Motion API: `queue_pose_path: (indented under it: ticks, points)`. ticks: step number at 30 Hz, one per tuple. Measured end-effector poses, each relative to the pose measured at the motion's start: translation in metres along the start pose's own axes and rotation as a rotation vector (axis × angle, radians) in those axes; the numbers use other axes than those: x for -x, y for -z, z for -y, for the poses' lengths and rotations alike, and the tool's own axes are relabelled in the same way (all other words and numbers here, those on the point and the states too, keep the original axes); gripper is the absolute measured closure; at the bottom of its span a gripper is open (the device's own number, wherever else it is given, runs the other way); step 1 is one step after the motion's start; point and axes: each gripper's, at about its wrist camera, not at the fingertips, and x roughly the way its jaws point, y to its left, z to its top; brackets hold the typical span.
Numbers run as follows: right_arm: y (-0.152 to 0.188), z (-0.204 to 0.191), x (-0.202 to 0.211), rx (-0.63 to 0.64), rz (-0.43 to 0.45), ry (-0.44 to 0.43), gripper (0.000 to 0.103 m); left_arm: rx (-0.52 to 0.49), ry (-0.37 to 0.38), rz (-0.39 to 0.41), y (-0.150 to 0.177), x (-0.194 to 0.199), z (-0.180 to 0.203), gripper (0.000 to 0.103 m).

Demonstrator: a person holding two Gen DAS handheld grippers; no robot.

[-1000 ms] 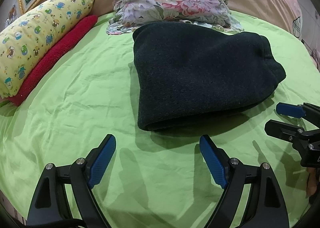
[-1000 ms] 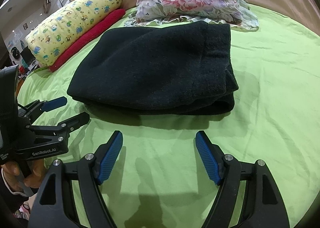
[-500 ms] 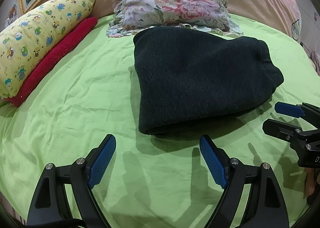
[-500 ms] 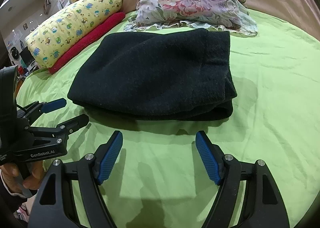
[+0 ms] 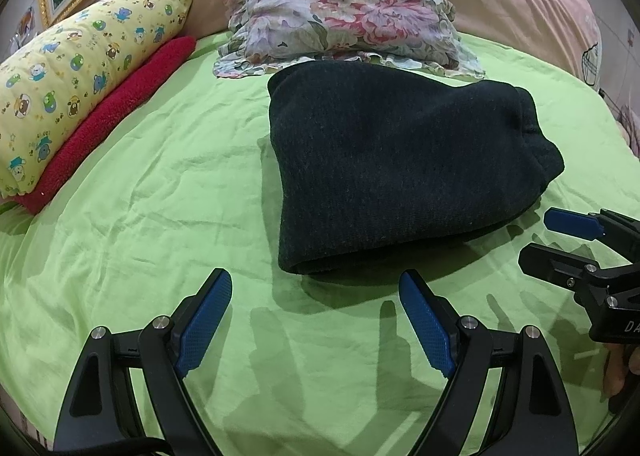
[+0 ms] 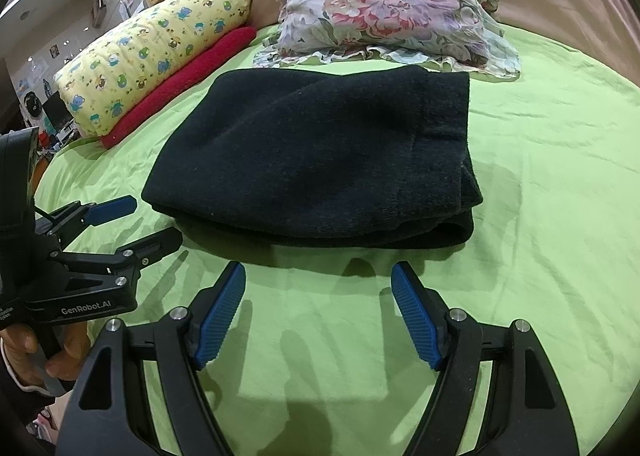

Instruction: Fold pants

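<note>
The dark pants [image 5: 400, 167] lie folded into a thick rectangle on the green bed sheet [image 5: 160, 223]; they also show in the right wrist view [image 6: 320, 159]. My left gripper [image 5: 316, 288] is open and empty, just short of the pants' near left edge. It also shows in the right wrist view [image 6: 138, 221]. My right gripper [image 6: 318, 280] is open and empty, just short of the pants' near edge. It also shows at the right of the left wrist view [image 5: 540, 236]. Neither gripper touches the cloth.
A floral pillow [image 5: 344, 15] lies right behind the pants. A yellow cartoon-print pillow [image 5: 80, 71] rests on a red towel [image 5: 112, 115] at the left. A pink headboard cushion [image 5: 540, 3] runs along the back. Bare green sheet lies around the pants.
Both grippers have drawn back a little from the pants and stayed open. The folded pants have not moved.
</note>
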Motion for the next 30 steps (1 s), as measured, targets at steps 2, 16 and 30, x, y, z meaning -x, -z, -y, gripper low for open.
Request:
queue_pose_path:
  ticks: [2, 16, 30]
  points:
    - [0.0002, -0.0001, 0.0005, -0.002, 0.001, -0.003, 0.027, -0.004, 0.0, 0.004, -0.0001, 0.0012, 0.0008, 0.017]
    - [-0.0002, 0.0003, 0.0031, -0.006, 0.018, -0.002, 0.027, -0.004, 0.0, 0.007, -0.0008, 0.0013, 0.0003, 0.017]
    - [-0.0015, 0.0036, 0.0038, -0.011, 0.023, 0.0, 0.027, -0.005, 0.002, 0.007, -0.0019, 0.0008, -0.0006, 0.017]
